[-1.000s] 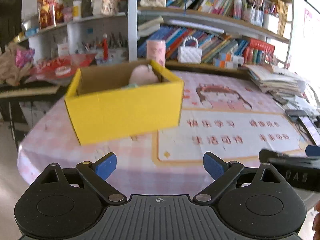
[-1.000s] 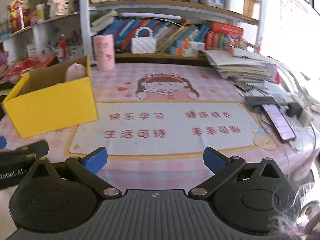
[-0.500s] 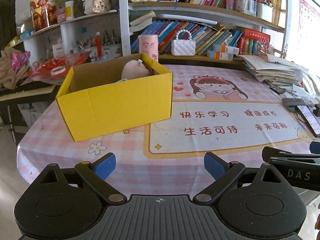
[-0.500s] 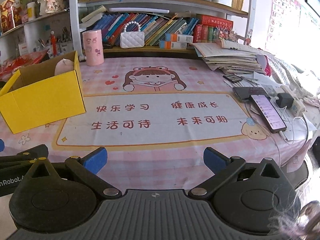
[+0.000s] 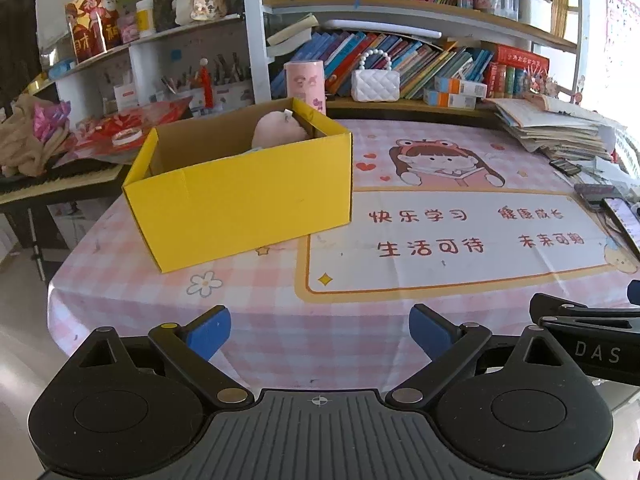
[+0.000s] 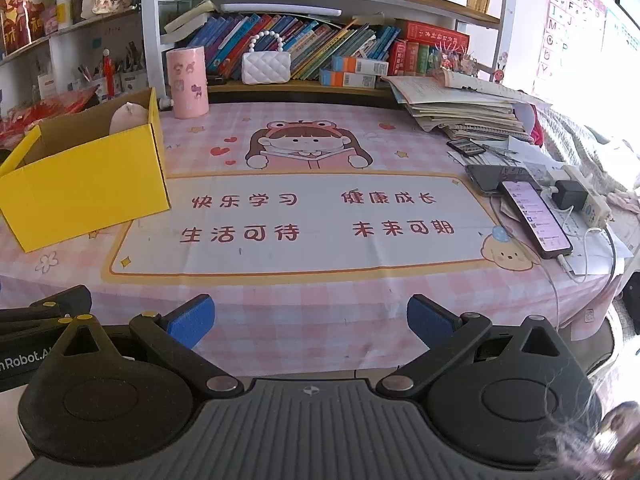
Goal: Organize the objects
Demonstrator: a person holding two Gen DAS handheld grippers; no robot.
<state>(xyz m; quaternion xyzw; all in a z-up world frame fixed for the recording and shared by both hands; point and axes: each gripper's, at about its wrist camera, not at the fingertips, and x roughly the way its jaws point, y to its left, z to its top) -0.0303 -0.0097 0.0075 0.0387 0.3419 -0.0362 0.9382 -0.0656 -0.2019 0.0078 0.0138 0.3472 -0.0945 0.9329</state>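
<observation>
- While hovering off the near edge of the table (image 5: 120, 264), left gripper (image 5: 320, 330) with blue-padded fingers (image 5: 208, 330) spread wide, clamping nothing.
- Right gripper (image 6: 310, 320) likewise low at the near edge, fingers (image 6: 192, 318) wide apart and holding nothing.
- Yellow cardboard box (image 5: 240, 196) open-topped on the pink checked cloth, at the table's left side, its corner overlapping the printed mat (image 6: 304, 224).
- Pink plush toy (image 5: 278, 132) inside the box, against its far wall.
- Pink cylinder cup (image 6: 187, 80) upright just behind the box.
- White quilted purse (image 6: 266, 66) on the low shelf behind.
- Phones (image 6: 536, 216) and a paper stack (image 6: 460, 112) along the right side.
</observation>
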